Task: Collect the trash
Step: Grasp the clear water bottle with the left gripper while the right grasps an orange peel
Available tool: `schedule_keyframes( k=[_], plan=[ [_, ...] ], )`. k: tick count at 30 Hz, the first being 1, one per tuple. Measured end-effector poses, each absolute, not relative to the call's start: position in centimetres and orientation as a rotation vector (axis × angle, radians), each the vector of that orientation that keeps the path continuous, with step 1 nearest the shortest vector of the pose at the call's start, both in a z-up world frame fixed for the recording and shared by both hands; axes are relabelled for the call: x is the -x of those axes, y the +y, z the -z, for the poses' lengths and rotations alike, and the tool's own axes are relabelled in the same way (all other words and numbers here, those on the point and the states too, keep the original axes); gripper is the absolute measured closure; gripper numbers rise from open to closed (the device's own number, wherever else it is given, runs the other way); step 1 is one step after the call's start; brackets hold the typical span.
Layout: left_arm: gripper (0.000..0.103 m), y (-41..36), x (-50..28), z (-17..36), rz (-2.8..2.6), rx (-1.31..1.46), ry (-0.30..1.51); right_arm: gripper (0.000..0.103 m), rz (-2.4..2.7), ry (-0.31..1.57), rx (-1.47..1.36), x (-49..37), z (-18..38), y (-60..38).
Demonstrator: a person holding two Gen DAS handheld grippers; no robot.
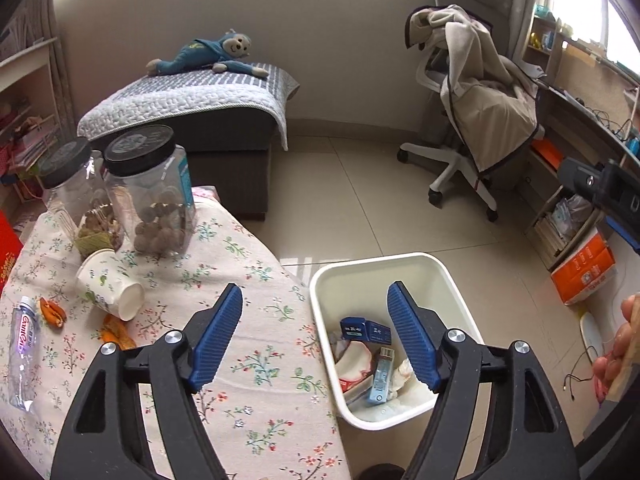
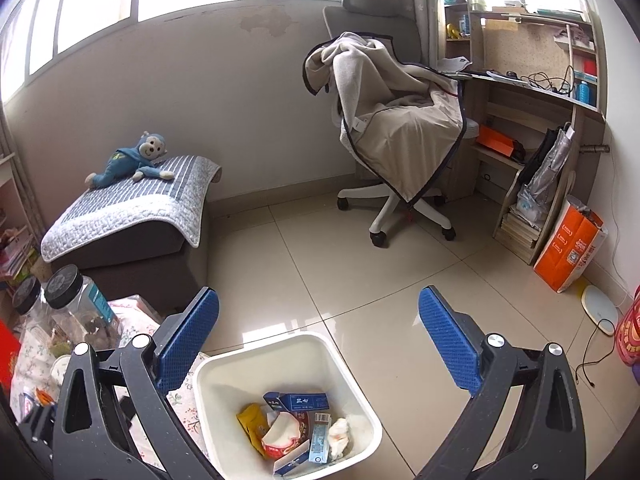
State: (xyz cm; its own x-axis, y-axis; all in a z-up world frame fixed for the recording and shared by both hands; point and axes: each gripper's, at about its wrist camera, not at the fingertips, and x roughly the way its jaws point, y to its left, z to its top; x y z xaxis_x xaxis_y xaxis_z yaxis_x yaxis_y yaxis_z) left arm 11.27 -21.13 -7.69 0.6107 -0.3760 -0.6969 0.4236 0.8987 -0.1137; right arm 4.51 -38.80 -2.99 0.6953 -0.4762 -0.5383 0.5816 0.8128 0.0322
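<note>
Both claws, left and right, wide and empty above the white bin.

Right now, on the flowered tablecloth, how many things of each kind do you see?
Jars with black lids: 2
Paper cup, tipped over: 1
Plastic bottle, lying flat: 1
Orange peel pieces: 2
Total: 6

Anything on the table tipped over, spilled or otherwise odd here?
Yes. The paper cup lies on its side on the floral tablecloth, beside orange peel scraps and a flattened plastic bottle. No spill shows.
</note>
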Motion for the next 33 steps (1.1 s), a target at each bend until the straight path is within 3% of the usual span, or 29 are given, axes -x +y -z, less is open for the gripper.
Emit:
schedule_keyframes(
  k=[10,20,33],
  plan=[
    [0.018,-14.2,-12.1,5.8,0.312,-0.021,0.726,0.007,0.480,0.580,-0.068,-6.7,3.8,-31.7],
    [0.016,-7.9,-12.8,5.6,0.196,-0.008,0.740,0.007,0.374,0.607,-0.008,-8.7,4.4,-25.7],
    [0.015,2.6,-17.3,9.6,-0.016,-0.101,0.951,0.007,0.210,0.696,0.058,-11.9,7.0,-17.6]
  ],
)
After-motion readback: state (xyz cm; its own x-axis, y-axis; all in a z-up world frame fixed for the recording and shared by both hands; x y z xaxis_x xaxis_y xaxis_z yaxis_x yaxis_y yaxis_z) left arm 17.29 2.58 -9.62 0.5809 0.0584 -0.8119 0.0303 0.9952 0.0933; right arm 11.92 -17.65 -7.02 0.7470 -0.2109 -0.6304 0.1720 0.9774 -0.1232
